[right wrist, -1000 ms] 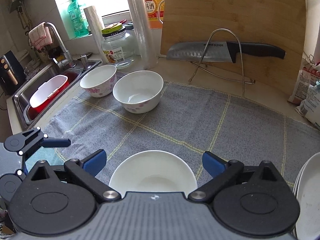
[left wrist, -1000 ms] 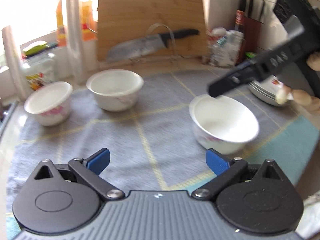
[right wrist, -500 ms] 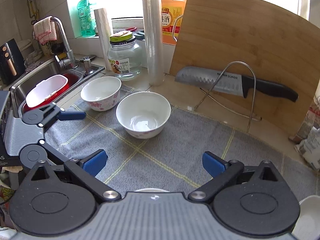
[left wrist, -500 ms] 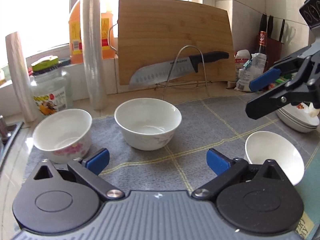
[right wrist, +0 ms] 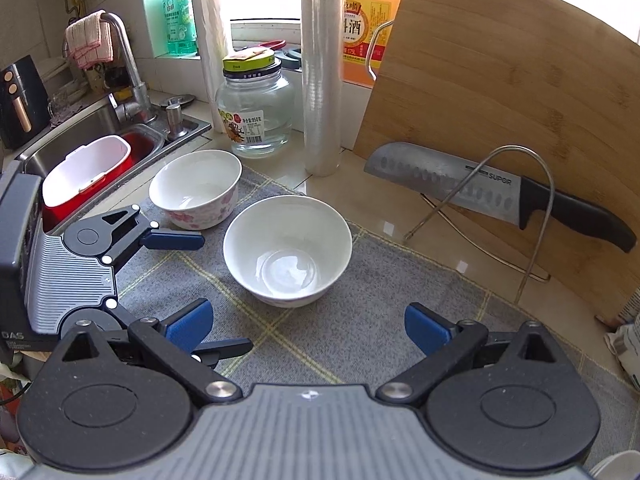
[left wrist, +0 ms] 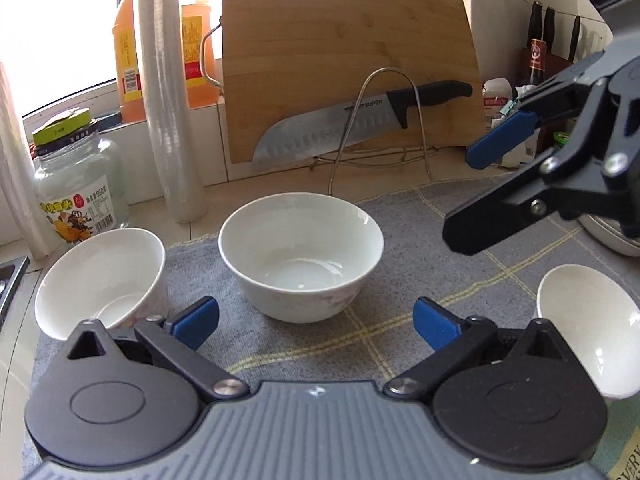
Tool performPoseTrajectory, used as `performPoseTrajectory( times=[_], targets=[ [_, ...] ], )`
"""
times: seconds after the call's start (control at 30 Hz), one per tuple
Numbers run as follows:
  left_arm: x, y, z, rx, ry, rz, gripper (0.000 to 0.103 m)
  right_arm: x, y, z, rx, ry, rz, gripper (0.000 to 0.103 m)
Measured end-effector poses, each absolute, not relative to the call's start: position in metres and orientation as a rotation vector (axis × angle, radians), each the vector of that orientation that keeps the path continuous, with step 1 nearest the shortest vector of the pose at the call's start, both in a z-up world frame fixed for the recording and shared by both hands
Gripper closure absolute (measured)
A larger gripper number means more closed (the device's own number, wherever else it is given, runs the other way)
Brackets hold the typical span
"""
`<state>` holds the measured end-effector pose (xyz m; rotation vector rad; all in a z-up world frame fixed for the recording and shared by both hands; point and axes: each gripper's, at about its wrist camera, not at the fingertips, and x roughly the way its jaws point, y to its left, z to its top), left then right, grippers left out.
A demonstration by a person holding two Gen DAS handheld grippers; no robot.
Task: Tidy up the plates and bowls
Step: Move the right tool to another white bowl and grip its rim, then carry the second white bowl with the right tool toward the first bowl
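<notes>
I am steering two handheld grippers over a grey cloth [right wrist: 360, 320] on a kitchen counter. My left gripper [left wrist: 316, 320] is spreading wide, empty, and my right gripper [right wrist: 308, 326] is gaping too, grasping nothing. Both are facing the middle bowl [right wrist: 288, 250], likely lining up to nest it. A floral bowl [right wrist: 196, 188] is sitting near the cloth's sink-side edge; a third bowl [left wrist: 588, 324] and stacked plates [left wrist: 612, 236] are waiting toward the opposite edge.

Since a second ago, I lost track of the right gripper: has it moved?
Yes. In the right wrist view the right gripper has travelled toward the cutting board, leaving the near bowl behind.
</notes>
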<state>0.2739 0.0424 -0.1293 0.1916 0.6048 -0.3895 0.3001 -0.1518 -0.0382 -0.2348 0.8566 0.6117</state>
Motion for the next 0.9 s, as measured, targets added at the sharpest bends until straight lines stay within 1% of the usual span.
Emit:
performPoseTrajectory(
  times=[0.5, 0.7, 0.9],
  targets=[
    [0.299, 0.035, -0.141, 0.237, 0.595, -0.343, 0.001, 0.345, -0.13, -0.061, -0.225, 0.918, 0.662, 0.001],
    [0.303, 0.036, -0.143, 0.222, 0.601, -0.353, 0.001, 0.362, -0.124, -0.067, -0.202, 0.931, 0.675, 0.004],
    [0.307, 0.035, -0.142, 0.228, 0.6, -0.354, 0.003, 0.378, -0.12, -0.075, -0.185, 0.943, 0.689, 0.013]
  ],
)
